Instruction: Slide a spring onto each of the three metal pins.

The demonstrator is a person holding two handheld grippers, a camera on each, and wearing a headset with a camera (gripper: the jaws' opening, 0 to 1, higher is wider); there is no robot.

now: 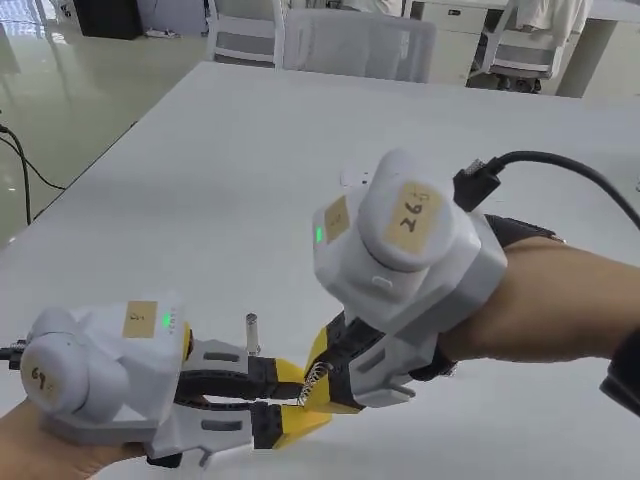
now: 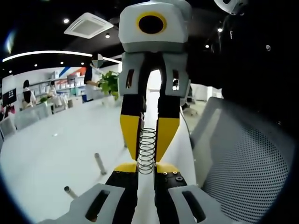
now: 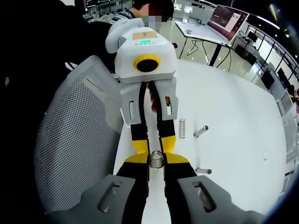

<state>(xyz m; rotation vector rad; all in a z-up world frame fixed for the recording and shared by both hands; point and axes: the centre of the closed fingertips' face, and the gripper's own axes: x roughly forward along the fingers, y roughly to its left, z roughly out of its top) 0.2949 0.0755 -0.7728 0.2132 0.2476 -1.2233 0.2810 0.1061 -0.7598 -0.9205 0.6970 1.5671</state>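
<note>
The right gripper [image 3: 157, 161] is pressed onto a spring [image 2: 147, 147], which lies lengthwise between its yellow fingertips. The left gripper [image 2: 146, 169] faces it nose to nose. Its jaws are narrowed to the spring's width and appear to pinch the end nearest them. Both tools therefore seem to hold the same spring, in the air just above the near part of the white worktop [image 1: 300, 160], well back from its far edge.

The spring is a short, bright steel coil with open, evenly spaced turns. It looks straight and unsquashed. Seen end-on from the right gripper view, it is a clean round ring.

Just beyond the left gripper's jaws, a pin [image 1: 251, 333] stands upright on the worktop. It is a plain grey metal post with nothing on it. In the right gripper view, a second spring [image 3: 182, 128] lies loose on the worktop. Just beside it is a nearer pin [image 3: 201, 131], and another pin [image 3: 203, 171] stands a little apart. Both of these are bare as well.

I cannot pick out three pins in any one view. A grey mesh chair back [image 3: 74, 140] stands at the worktop's edge.

By my reading, the task is at its start. No pin in sight carries a spring, so all three probably remain to be fitted. The held spring is likely the first, and it still has to be lined up over a pin top.
</note>
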